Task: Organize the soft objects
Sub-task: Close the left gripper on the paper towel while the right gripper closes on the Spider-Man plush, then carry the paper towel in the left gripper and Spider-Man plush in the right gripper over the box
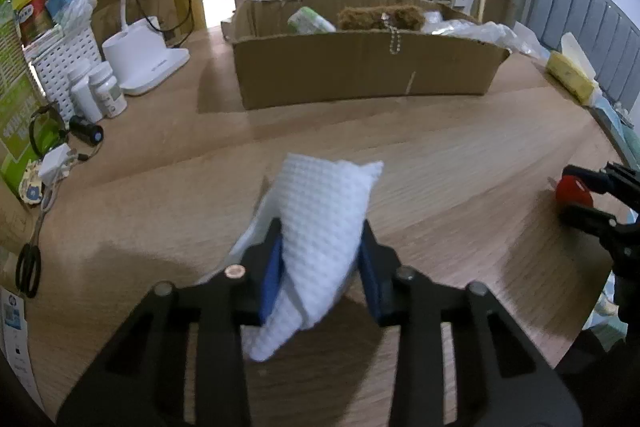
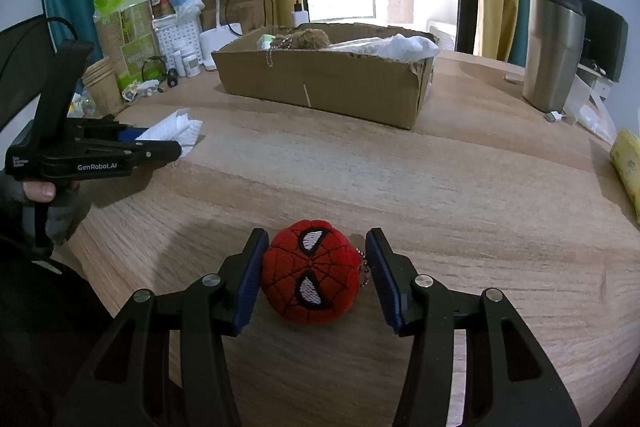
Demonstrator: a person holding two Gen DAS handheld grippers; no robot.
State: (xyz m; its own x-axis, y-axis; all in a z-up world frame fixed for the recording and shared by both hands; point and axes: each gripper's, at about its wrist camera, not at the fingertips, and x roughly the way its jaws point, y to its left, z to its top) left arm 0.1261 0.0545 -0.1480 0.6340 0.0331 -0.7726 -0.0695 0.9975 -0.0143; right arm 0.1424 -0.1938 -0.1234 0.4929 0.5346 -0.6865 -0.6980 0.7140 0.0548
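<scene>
2 grippers | left gripper [image 1: 320,267] clamps white cloth [image 1: 320,227] (mid-table) | right gripper [image 2: 316,275] straddles red plush [image 2: 312,275]

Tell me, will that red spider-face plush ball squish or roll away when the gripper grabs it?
The plush ball looks stitched and stuffed, so it will probably squish a little rather than break. It is round, so a nudge from one side might roll it across the wooden table. The right gripper has a finger on each side, which should stop that. It probably weighs little.

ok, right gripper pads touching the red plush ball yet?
Partly: in the right wrist view the right gripper has one pad against the red plush ball; the other shows a gap.
</scene>
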